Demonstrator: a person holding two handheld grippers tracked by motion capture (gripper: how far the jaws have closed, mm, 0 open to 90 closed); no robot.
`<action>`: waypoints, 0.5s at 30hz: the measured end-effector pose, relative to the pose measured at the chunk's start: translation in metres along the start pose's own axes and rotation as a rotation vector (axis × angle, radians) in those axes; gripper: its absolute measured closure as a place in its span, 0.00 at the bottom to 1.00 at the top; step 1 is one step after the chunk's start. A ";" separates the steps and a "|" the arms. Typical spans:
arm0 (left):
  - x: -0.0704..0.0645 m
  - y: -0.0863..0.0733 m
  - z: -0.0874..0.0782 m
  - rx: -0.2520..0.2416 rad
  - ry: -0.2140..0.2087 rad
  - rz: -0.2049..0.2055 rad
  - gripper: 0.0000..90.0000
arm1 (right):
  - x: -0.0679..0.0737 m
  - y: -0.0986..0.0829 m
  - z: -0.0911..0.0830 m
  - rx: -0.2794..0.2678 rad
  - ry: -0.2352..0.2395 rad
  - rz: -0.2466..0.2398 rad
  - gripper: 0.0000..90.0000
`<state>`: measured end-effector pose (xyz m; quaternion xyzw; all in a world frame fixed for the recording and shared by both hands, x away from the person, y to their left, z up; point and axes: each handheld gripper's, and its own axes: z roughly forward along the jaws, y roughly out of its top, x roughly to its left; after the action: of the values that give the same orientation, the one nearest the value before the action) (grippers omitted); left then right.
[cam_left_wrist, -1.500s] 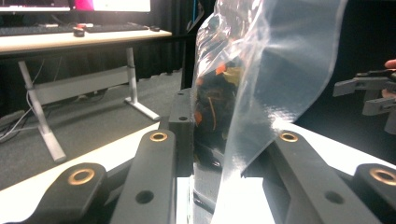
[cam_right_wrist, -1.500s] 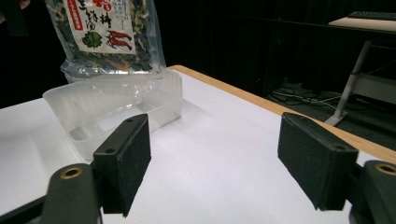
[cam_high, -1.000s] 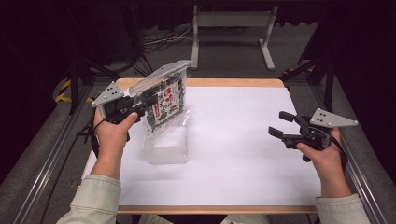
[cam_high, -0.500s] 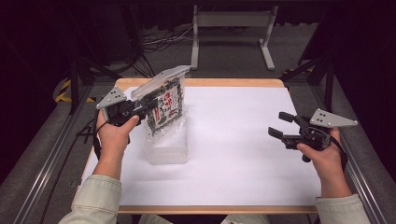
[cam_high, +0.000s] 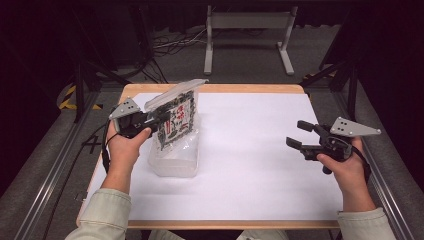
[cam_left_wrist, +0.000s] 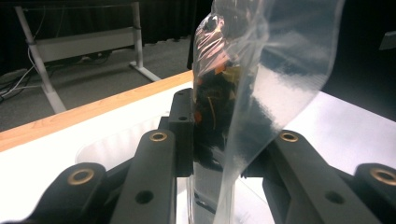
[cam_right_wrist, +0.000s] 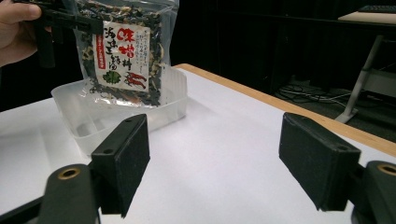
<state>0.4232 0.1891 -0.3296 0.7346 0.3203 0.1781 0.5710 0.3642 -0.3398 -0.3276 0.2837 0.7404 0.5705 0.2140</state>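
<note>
In the left gripper view the clear packet (cam_left_wrist: 247, 93) is running off the top edge and hiding the left gripper (cam_left_wrist: 219, 154) fingertips; its dark contents are blurring. In the right gripper view the packet's top is being cropped; the label's (cam_right_wrist: 122, 56) small print is staying unreadable.

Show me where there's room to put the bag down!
The white table is bare between the tub and the right tongs, and along the near edge. The left side is crowded: tub, bag, left tongs.
</note>
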 end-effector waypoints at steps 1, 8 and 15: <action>0.000 -0.001 0.000 -0.004 -0.002 -0.006 0.80 | 0.000 0.000 0.000 0.001 0.002 0.001 0.28; 0.002 -0.010 0.006 0.020 -0.012 -0.002 0.80 | 0.001 -0.001 0.001 0.006 0.003 -0.002 0.28; 0.009 -0.019 0.001 0.000 -0.021 -0.048 0.80 | 0.002 -0.001 0.003 0.010 0.008 -0.005 0.28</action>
<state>0.4252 0.1977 -0.3489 0.7285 0.3317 0.1568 0.5785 0.3642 -0.3365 -0.3296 0.2806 0.7449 0.5675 0.2108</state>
